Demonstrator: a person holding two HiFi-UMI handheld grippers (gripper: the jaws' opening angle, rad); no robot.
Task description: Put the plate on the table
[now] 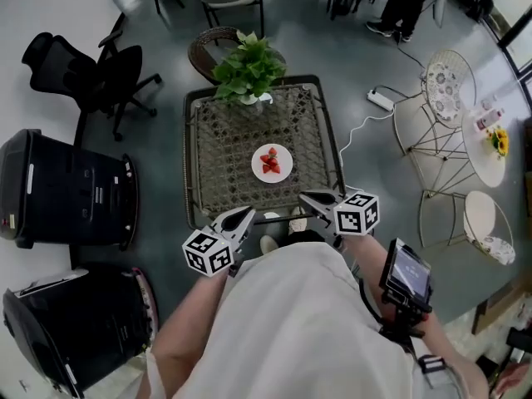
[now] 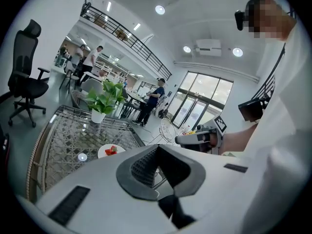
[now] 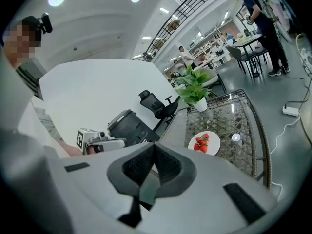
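A white plate [image 1: 272,163] with cut strawberries rests near the middle of the glass-topped wicker table [image 1: 189,165]. The left gripper view shows the plate [image 2: 111,151] ahead and to the left, and the right gripper view shows the plate [image 3: 204,143] ahead and to the right. My left gripper [image 1: 246,214] hovers at the table's near edge, shut and empty. My right gripper [image 1: 306,196] is beside it over the same edge, pads together with nothing between them. Both are short of the plate and do not touch it.
A potted plant [image 1: 248,69] stands at the table's far end. A black office chair [image 1: 91,73] and black cases [image 1: 62,189] are to the left. White wire chairs [image 1: 440,98] and a power strip [image 1: 381,100] are on the right.
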